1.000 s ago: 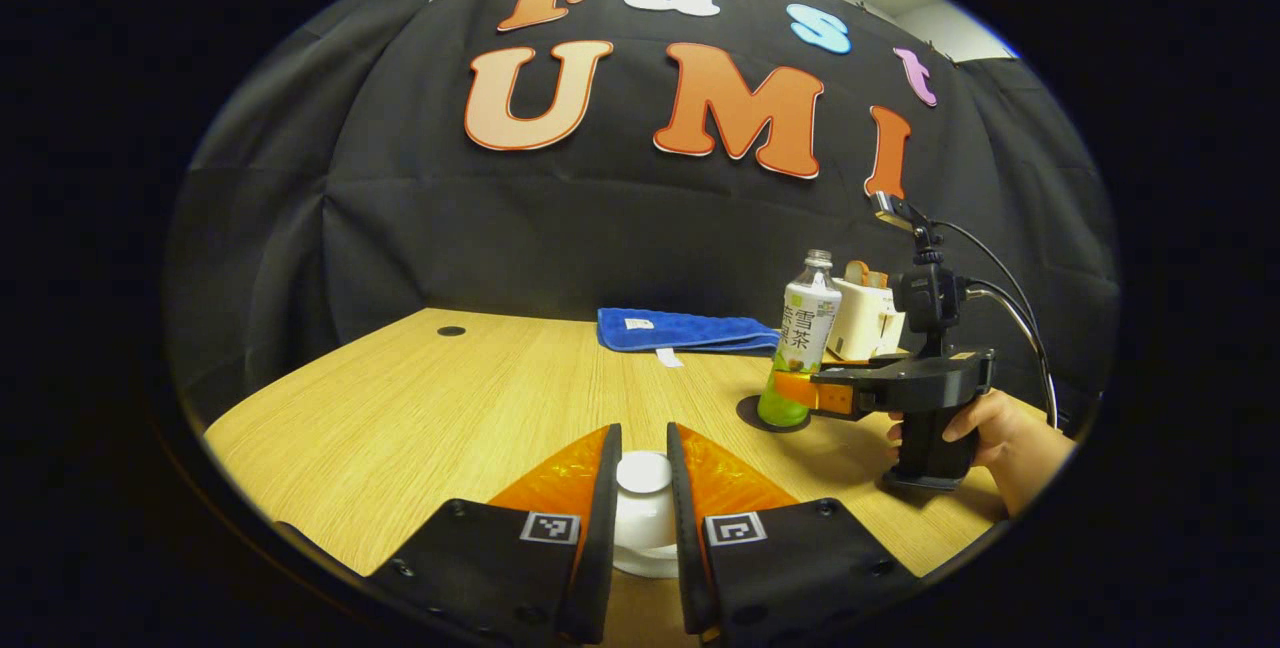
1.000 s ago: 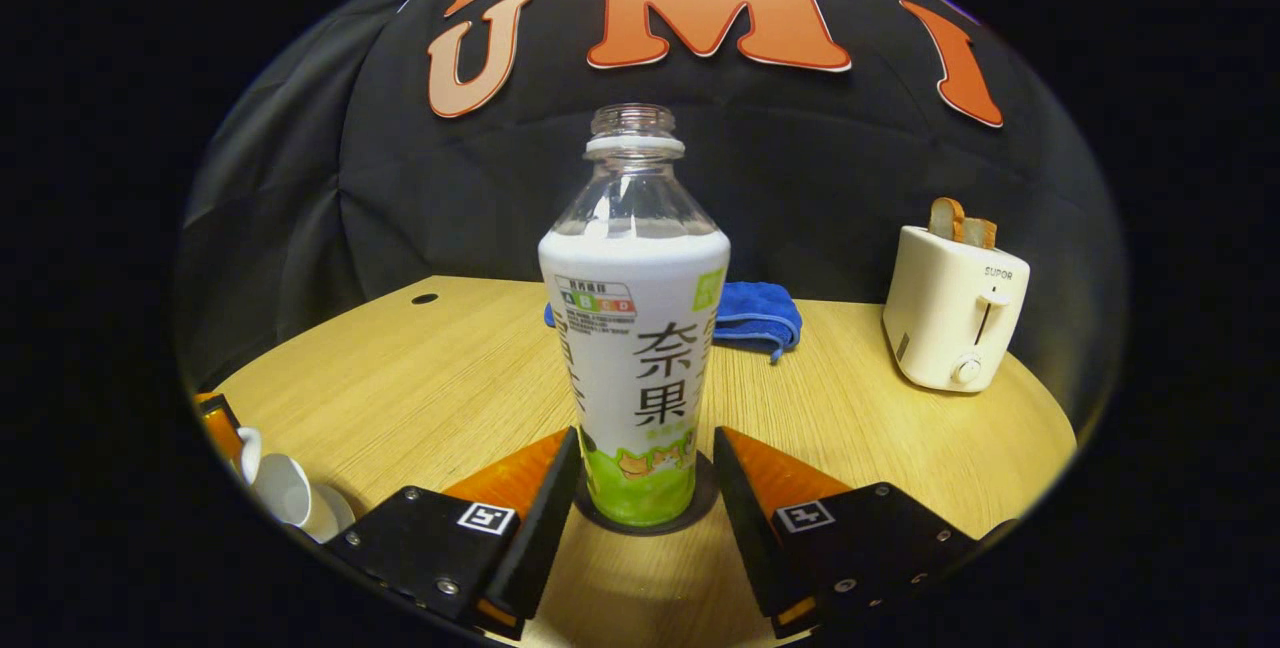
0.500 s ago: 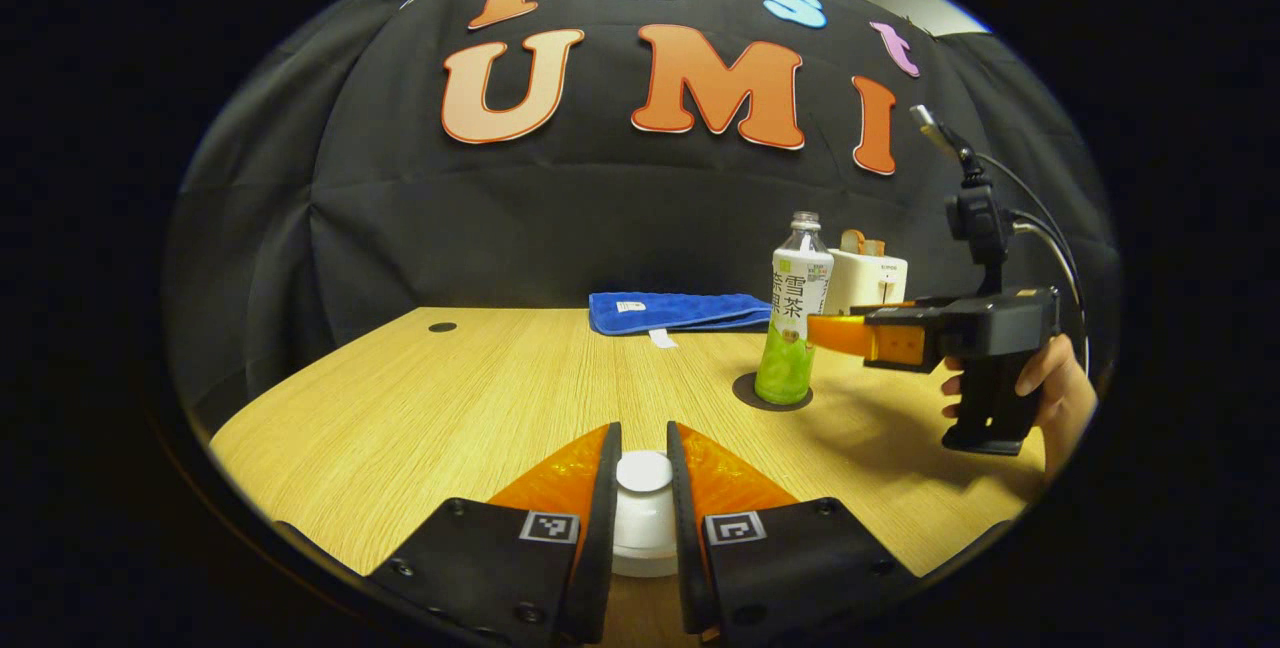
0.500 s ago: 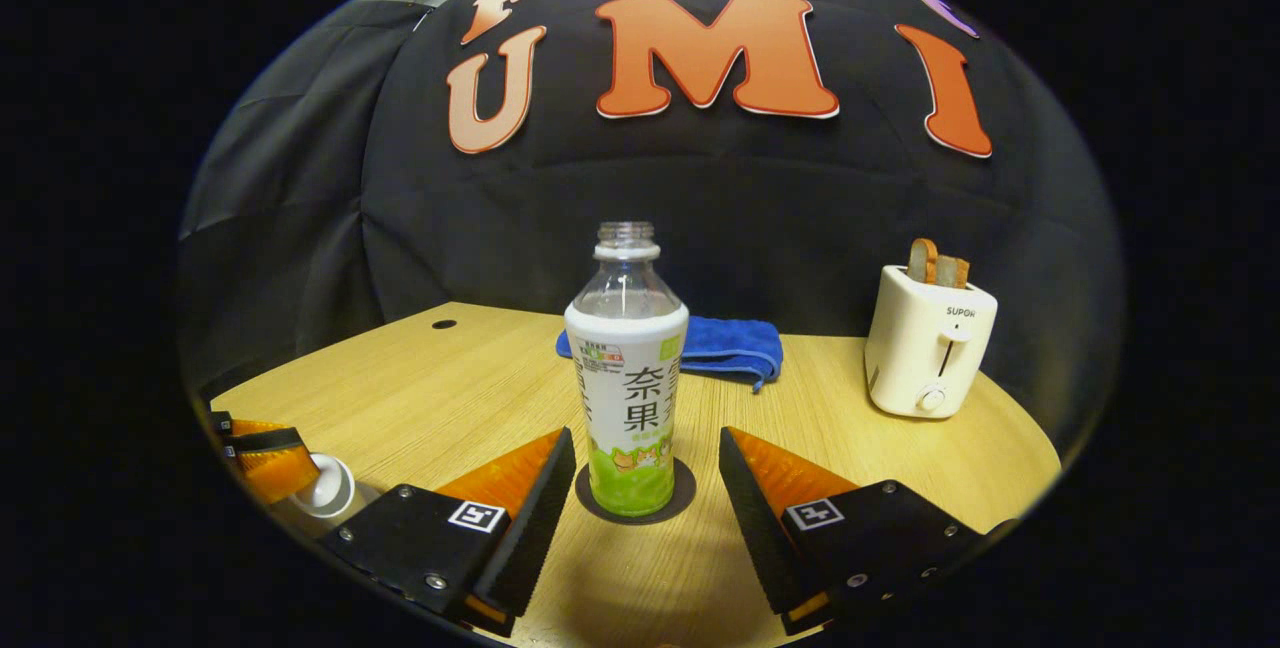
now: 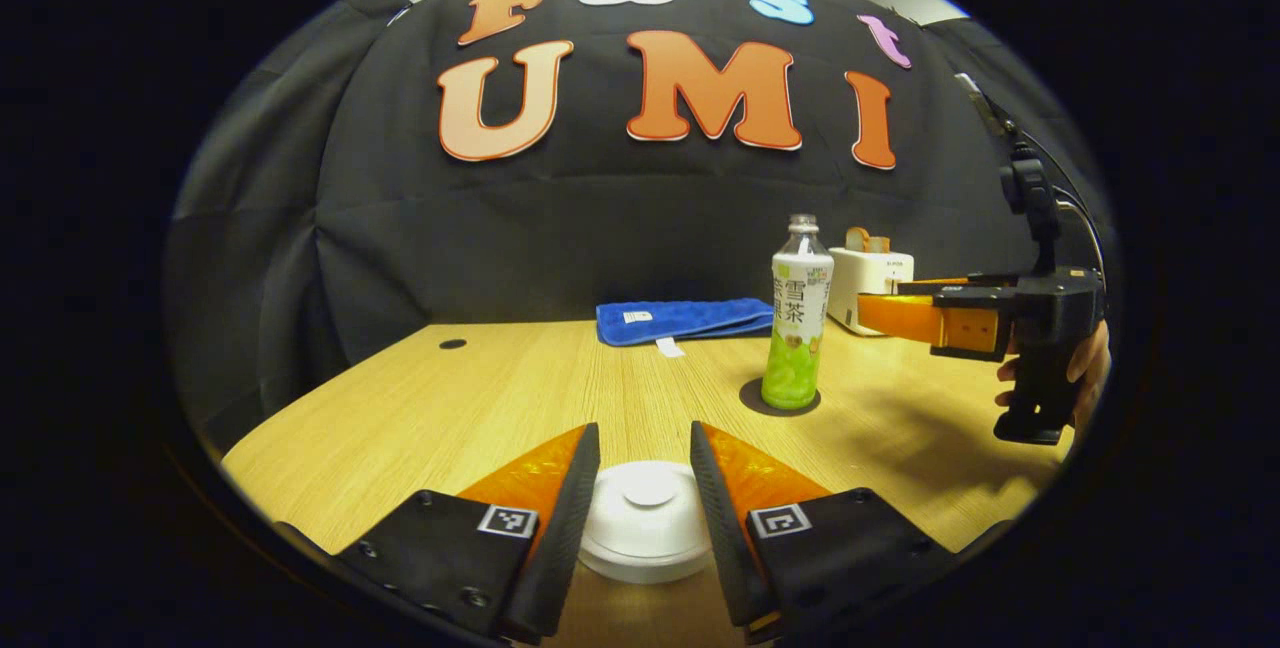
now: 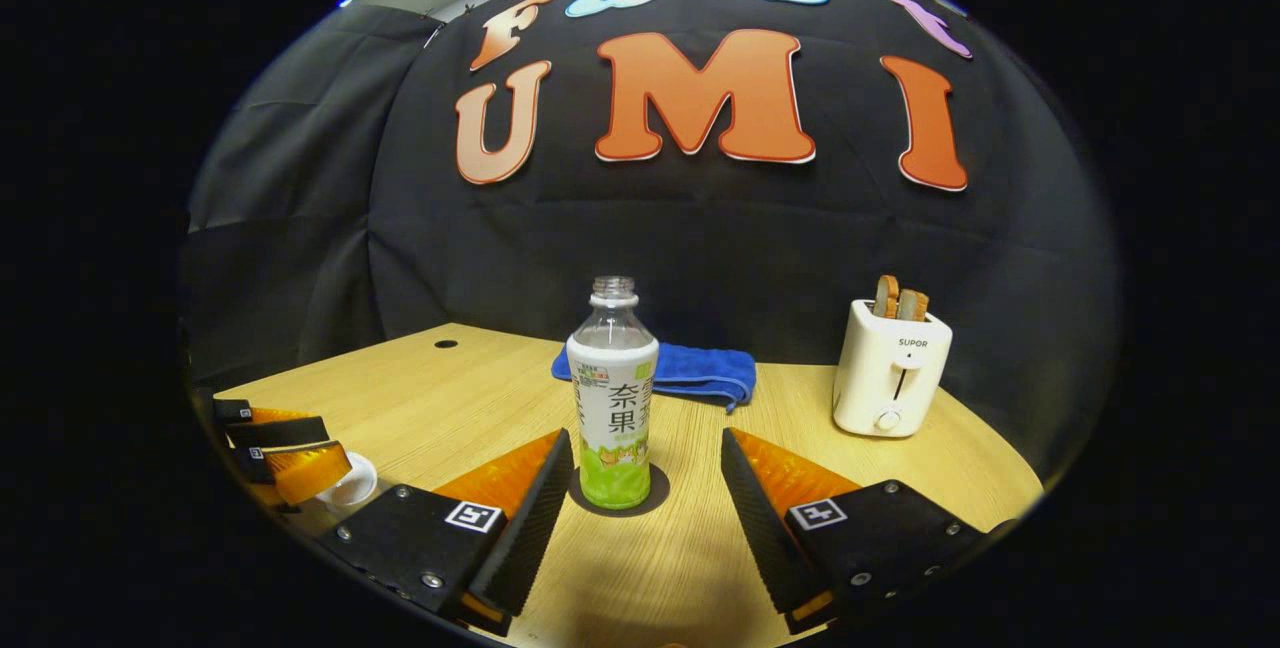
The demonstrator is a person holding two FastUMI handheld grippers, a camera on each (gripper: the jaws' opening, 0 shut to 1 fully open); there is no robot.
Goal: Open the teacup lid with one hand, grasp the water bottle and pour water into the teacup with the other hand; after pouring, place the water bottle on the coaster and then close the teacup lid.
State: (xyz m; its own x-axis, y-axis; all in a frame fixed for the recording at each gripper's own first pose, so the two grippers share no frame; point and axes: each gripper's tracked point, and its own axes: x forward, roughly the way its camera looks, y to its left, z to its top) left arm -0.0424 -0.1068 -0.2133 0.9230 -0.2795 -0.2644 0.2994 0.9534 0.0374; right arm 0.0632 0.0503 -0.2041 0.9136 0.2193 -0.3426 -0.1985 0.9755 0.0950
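Teacup lid (image 5: 648, 518): I see it white and round, seated on the cup, low between my left gripper's fingers with a gap on either side.
Left gripper (image 5: 645, 503): mine stands open around the lid, not pressing it.
Water bottle (image 6: 612, 393): uncapped, upright on the dark round coaster (image 6: 655, 498), beyond the lid and to its right in the left gripper view.
Right gripper (image 6: 638, 488): open, fingers wide apart and clear of the bottle; a hand (image 5: 1085, 378) holds it off to the bottle's right.
Blue cloth (image 6: 700, 373): folded on the tabletop (image 6: 480, 398) behind the bottle.
Toaster (image 6: 890, 378): white, bread in its slots, right of the bottle.
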